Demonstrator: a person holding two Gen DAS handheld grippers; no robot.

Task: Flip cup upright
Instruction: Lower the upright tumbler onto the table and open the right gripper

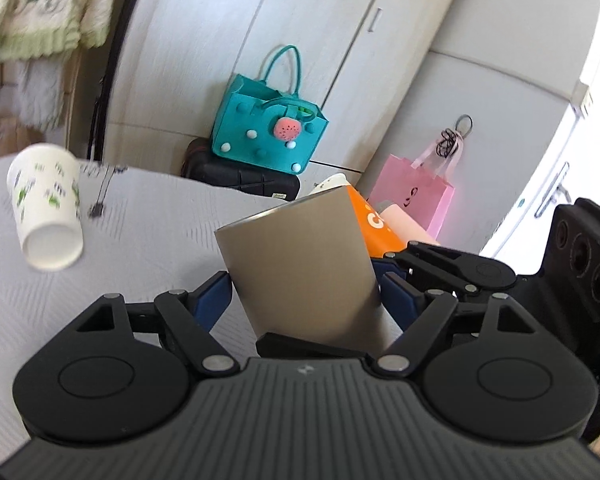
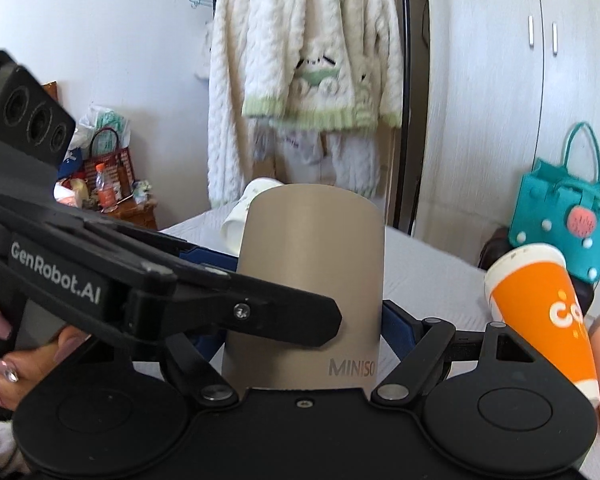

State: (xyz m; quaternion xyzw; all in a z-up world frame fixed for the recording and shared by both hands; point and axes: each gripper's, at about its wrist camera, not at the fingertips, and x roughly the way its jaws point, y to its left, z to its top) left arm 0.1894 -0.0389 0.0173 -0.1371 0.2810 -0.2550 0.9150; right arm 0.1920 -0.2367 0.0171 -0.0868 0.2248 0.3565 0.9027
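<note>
A steel Miniso cup [image 1: 300,268] is held above the white table [image 1: 148,240], its wide rim tilted up and away in the left wrist view. My left gripper [image 1: 304,300] is shut on its lower body with blue pads on both sides. My right gripper [image 2: 304,320] also grips the same cup [image 2: 312,272] from the other side; the left gripper's finger [image 2: 236,304] crosses in front of it.
A white paper cup with green print [image 1: 48,212] lies on its side on the table at the left. An orange paper cup [image 2: 540,312] lies tipped at the right, next to a pink cup [image 1: 404,224]. A teal bag [image 1: 268,124] and pink bag [image 1: 416,196] stand behind.
</note>
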